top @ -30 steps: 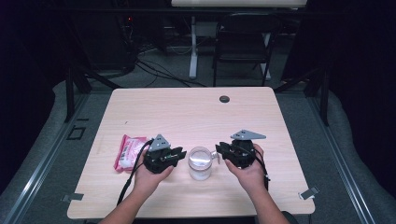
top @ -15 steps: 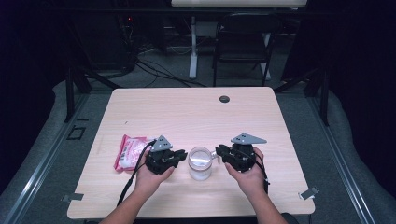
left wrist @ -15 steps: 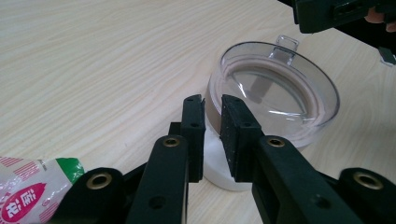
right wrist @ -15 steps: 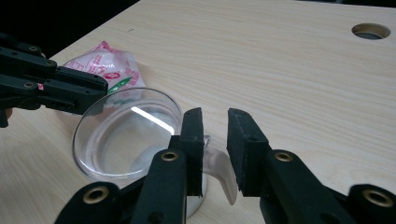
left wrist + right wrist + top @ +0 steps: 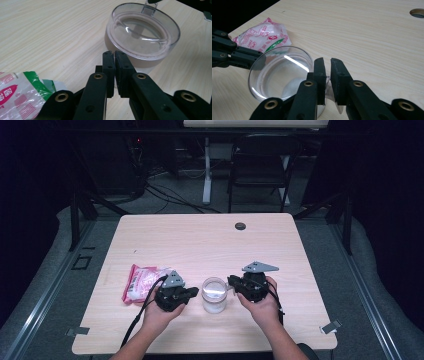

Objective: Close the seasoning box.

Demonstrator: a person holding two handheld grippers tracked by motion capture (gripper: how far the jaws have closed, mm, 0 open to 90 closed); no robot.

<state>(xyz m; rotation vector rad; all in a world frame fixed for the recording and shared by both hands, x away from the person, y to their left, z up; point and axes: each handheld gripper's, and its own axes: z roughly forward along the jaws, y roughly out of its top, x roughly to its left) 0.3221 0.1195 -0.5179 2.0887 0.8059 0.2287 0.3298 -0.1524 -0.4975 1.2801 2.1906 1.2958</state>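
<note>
L gripper (image 5: pixel 114 54) jaws just closed, clenched on nothing, tips at 9 o'clock of the clear jar (image 5: pixel 214 295). R gripper (image 5: pixel 327 62) just closed on jar's handle tab at 3. Looks ready to lift/steady it. Snack packet (image 5: pixel 140 281) at 9; wood table (image 5: pixel 200 240), dark room.

- A light wood-grain desk (image 5: pixel 200 240) with rounded corners stands in a dim room; a round dark cable hole (image 5: pixel 240 226) sits near its far edge.
- Grey carpet floor (image 5: pixel 350 285) surrounds it, with metal rails (image 5: pixel 372 315) running along both sides.
- Behind the desk stand a black folding chair (image 5: pixel 260 165) and the white leg of another table (image 5: pixel 206 170).
- Black cables (image 5: pixel 165 195) trail over the floor at the back left.
- The walls are lost in darkness.
</note>
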